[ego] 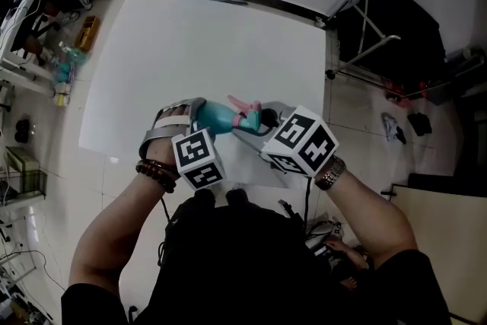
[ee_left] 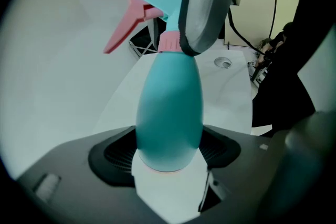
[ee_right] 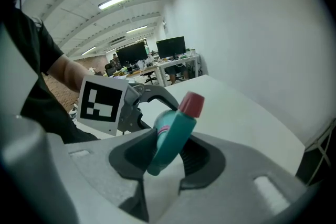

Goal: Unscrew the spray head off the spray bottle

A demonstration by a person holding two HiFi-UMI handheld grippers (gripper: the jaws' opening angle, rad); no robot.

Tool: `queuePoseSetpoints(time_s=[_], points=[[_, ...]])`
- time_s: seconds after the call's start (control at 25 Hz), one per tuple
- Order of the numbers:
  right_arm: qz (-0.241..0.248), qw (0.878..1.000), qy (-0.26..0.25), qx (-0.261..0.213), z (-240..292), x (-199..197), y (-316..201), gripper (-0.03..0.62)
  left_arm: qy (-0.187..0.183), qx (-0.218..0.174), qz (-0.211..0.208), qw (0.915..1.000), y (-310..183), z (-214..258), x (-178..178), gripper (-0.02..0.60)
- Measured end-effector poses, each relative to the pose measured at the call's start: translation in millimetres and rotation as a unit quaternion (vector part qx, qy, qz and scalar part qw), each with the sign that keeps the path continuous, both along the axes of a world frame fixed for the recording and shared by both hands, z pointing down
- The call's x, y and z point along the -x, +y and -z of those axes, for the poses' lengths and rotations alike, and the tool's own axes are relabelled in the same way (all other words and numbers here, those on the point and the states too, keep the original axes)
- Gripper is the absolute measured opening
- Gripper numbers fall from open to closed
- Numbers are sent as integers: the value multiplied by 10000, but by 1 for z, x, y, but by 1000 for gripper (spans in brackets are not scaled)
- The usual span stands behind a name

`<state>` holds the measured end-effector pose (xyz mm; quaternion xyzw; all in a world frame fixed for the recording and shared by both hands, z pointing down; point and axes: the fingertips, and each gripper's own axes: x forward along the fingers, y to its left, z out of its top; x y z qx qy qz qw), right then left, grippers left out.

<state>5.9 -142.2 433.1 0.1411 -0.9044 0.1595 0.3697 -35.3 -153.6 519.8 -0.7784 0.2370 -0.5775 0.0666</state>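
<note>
Left fingers: the dark ribbed pads (ee_left: 113, 152) of the left gripper (ee_left: 169, 165) are pressed on the rounded lower body of the teal plastic spray bottle (ee_left: 170, 107), which is held up off the table between the two grippers.
Right fingers: the dark pads (ee_right: 131, 157) of the right gripper (ee_right: 165, 160) are closed on the teal-and-pink plastic spray head (ee_right: 176, 134).
Bottle slip: the body is smooth and tapered. If the thread is tight, the spray bottle is likely to be turned inside the left pads and the spray head left unloosened.
Collar: the grip seems to be taken beside the pink ribbed collar (ee_left: 169, 42). If the collar is missed, nothing is unscrewed.
Trigger: the pink trigger (ee_left: 123, 34) is left free. Any contents could be sprayed if it is squeezed.
Table: the white table top (ego: 190, 49) lies below, so a lost grip would drop the bottle there.
</note>
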Motion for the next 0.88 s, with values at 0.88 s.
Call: queuePoseSetpoints(time_s=[0.88], points=[[3988, 8119, 1581, -3960, 3, -9, 60, 120, -8, 1150, -1122, 9870, 48, 5, -13, 388]])
